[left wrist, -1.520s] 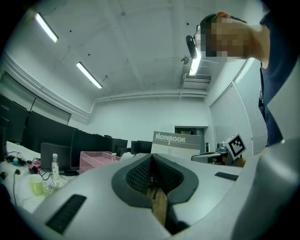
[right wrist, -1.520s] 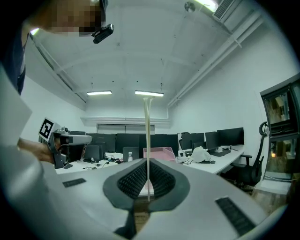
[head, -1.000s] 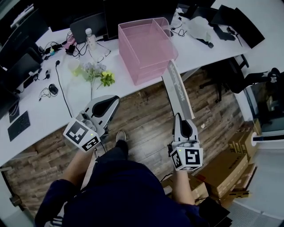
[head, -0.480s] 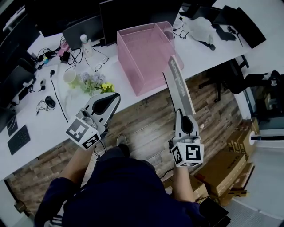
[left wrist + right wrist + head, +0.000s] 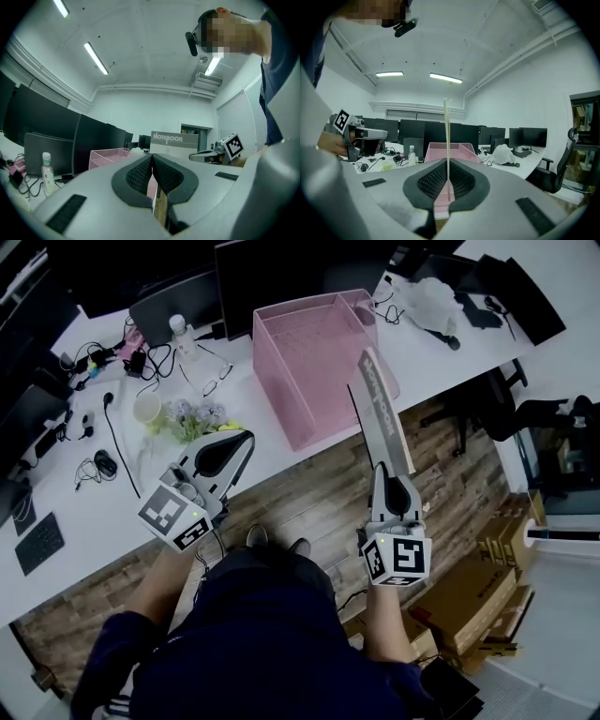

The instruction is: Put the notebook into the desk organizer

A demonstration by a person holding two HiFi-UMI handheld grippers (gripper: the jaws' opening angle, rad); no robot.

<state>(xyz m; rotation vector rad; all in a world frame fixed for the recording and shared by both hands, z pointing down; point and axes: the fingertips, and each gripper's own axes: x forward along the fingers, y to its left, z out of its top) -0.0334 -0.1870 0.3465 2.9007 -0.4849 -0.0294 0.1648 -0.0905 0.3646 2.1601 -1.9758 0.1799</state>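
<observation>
The pink mesh desk organizer stands on the white desk near its front edge. My right gripper is shut on the near end of a grey notebook. The notebook stands on edge and reaches over the organizer's right side. In the right gripper view the notebook is a thin upright line between the pads, with the organizer behind it. My left gripper is shut and empty, left of the organizer over the desk edge. From the left gripper view the notebook shows its cover.
On the desk left of the organizer are a water bottle, artificial flowers, a cup, glasses and cables. Monitors line the back. A white bag lies at the right. Cardboard boxes and an office chair stand on the wooden floor.
Both grippers have moved toward the desk. The notebook's far end, short of the organizer before, now overlaps its right side. The left gripper now hangs over the desk edge.
</observation>
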